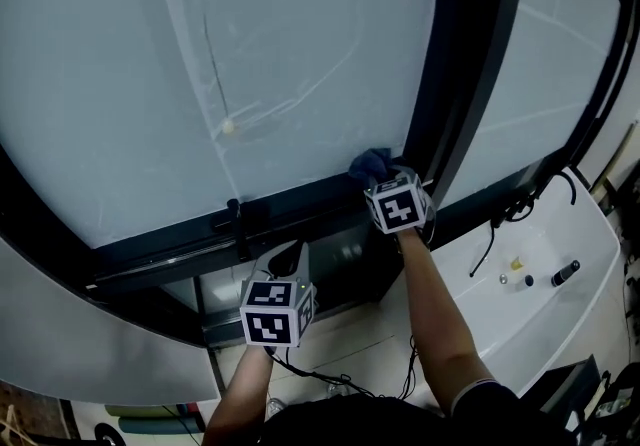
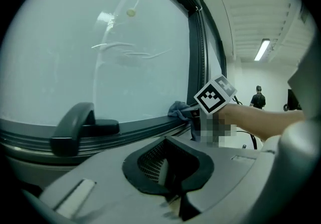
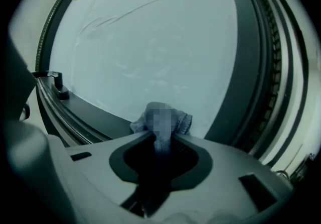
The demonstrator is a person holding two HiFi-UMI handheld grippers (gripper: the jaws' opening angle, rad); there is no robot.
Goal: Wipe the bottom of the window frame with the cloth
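Note:
A blue cloth (image 1: 368, 163) is bunched on the dark bottom rail of the window frame (image 1: 300, 200), in the corner by the vertical mullion (image 1: 465, 64). My right gripper (image 1: 386, 174) is shut on the cloth and presses it onto the rail. The right gripper view has the cloth (image 3: 183, 122) sticking out past my right gripper (image 3: 161, 142), onto the rail (image 3: 95, 112). My left gripper (image 1: 288, 260) hangs below the rail, left of the right one, shut and holding nothing. In the left gripper view, the cloth (image 2: 176, 110) lies at the rail's (image 2: 135, 126) far end.
A black window handle (image 1: 235, 218) stands on the rail left of the cloth, close above my left gripper. A white ledge (image 1: 540, 319) at the lower right carries a dark marker (image 1: 565, 273) and a black cable (image 1: 497, 229). A person (image 2: 258, 98) stands far off.

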